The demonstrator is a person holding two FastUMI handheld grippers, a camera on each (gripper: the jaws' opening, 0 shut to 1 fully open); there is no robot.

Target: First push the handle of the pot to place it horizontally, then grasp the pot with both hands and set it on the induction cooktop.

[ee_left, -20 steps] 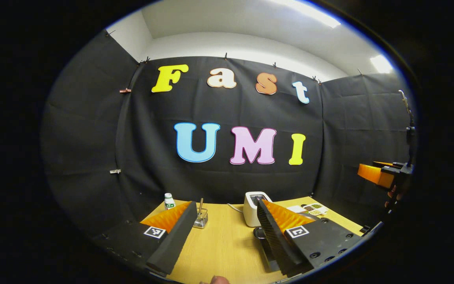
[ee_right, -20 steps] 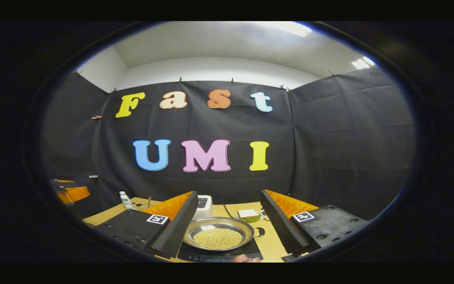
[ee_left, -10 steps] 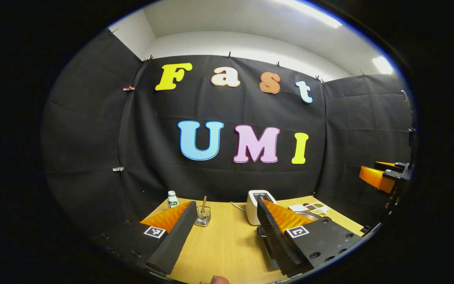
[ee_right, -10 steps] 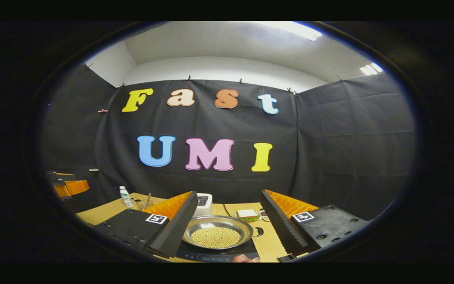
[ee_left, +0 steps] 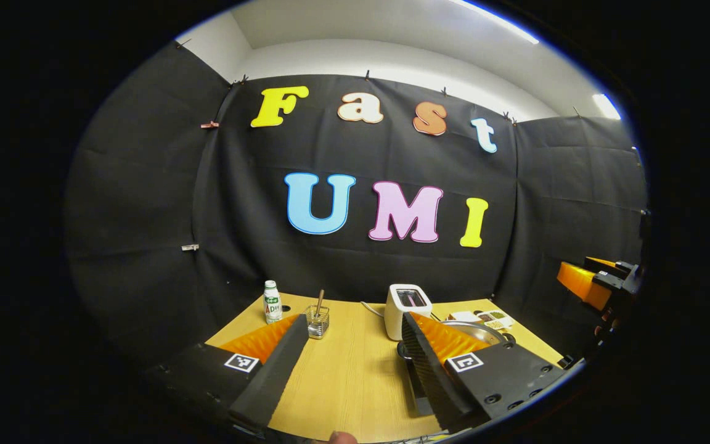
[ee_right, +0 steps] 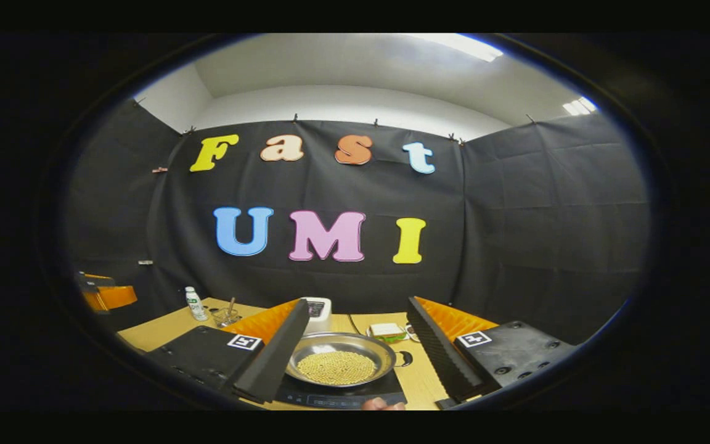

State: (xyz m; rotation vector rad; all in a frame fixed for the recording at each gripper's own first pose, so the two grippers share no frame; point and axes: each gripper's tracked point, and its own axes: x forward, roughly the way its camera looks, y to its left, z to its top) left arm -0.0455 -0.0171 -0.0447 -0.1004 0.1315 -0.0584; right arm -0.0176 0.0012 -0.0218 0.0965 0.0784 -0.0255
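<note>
Now your round shallow steel pot (ee_right: 341, 365), filled with small yellow beans, sits on the black flat induction cooktop (ee_right: 336, 394), lying low between your right gripper (ee_right: 349, 351)'s spread fingers, untouched by either. Your left gripper (ee_left: 346, 354) is parted too, empty over the wooden table (ee_left: 349, 370), with the pot's rim just beyond its right-hand finger (ee_left: 429, 370).

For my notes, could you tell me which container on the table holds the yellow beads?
The pot on the cooktop; the glass cup holds a stick, and the bottle is capped.
</note>
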